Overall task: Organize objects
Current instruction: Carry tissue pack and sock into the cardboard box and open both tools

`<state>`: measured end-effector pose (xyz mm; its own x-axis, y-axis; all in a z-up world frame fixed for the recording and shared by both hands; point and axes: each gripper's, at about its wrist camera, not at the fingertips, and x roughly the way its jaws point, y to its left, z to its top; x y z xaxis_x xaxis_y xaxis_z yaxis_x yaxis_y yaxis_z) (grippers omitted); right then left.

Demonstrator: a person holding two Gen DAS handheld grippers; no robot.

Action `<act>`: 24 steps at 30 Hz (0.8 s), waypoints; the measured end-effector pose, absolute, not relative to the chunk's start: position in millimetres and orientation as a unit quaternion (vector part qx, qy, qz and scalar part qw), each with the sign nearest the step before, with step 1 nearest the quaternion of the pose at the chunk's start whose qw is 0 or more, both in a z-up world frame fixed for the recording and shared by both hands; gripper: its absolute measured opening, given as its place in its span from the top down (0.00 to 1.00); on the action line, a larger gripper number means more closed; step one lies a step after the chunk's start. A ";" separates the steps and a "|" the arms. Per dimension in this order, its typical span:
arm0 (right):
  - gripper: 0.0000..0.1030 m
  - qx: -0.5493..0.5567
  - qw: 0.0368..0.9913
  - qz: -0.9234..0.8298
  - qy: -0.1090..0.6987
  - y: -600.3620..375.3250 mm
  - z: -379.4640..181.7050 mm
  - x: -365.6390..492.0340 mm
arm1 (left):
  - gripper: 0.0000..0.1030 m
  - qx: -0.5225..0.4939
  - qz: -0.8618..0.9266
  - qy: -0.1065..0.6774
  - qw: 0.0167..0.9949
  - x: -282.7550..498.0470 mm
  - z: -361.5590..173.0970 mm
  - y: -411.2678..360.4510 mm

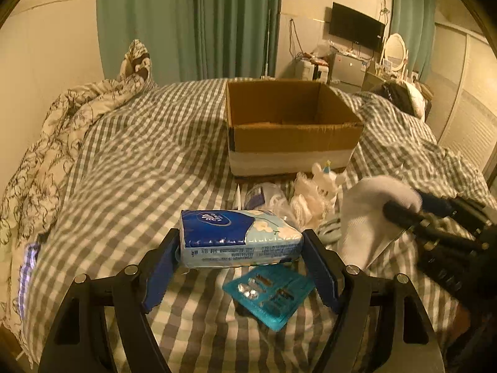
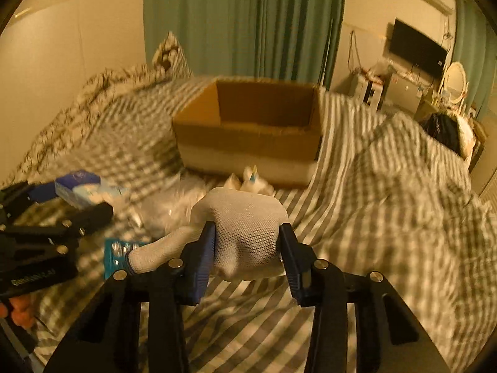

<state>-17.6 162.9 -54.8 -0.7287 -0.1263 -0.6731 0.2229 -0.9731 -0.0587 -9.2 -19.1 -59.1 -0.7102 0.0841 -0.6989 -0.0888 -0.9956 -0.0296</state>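
Blue pads of the left hand-held gripper [image 1: 240, 245] sit either side of the tissue pack [image 1: 239, 236], clamped on its short ends or very close to it; the pack looks raised off the bed [image 1: 139, 161]. Its long axis runs left-right, across the jaws. Under it, flat on the checked sheet, lies a teal blister card [image 1: 270, 292].

Right hand-held gripper [image 2: 247, 248] is closed on a white sock [image 2: 245, 233], the sock bunched between the pads with its tail hanging out to the left. The right-wrist view is motion-blurred.

Key relation: the cardboard box [image 1: 292, 136] is open-topped and straight ahead of both grippers, beyond a small clutter of a plastic bag [image 1: 267, 197] and a white plush toy [image 1: 323, 180] at its near wall. In the left view it sits slightly right of centre; in the right view it is slightly left. Neither arm is clearly nearer.

My read: both loads go forward and up over the near wall, then release. Risk is the arms crowding each other above the box, since they are already close side by side.
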 end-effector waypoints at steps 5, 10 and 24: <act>0.61 0.306 0.083 -0.946 0.069 173.8 -4.8 -29.3 | 0.23 -0.354 0.934 -0.004 0.057 -31.5 -27.3 -18.8; 0.61 0.267 0.069 -0.957 0.084 181.7 43.0 -61.4 | 0.23 -0.329 0.941 0.001 0.074 -73.3 7.3 -12.2; 0.61 0.264 0.069 -0.953 0.129 156.8 55.5 -218.6 | 0.23 -0.301 0.951 0.053 0.042 -211.3 24.8 7.4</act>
<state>-218.6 156.8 55.5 -0.8508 -0.0643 -0.5216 0.2004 -0.9572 -0.2089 -211.3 7.4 24.8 -0.8157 0.0475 -0.5765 -0.1107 -0.9910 0.0749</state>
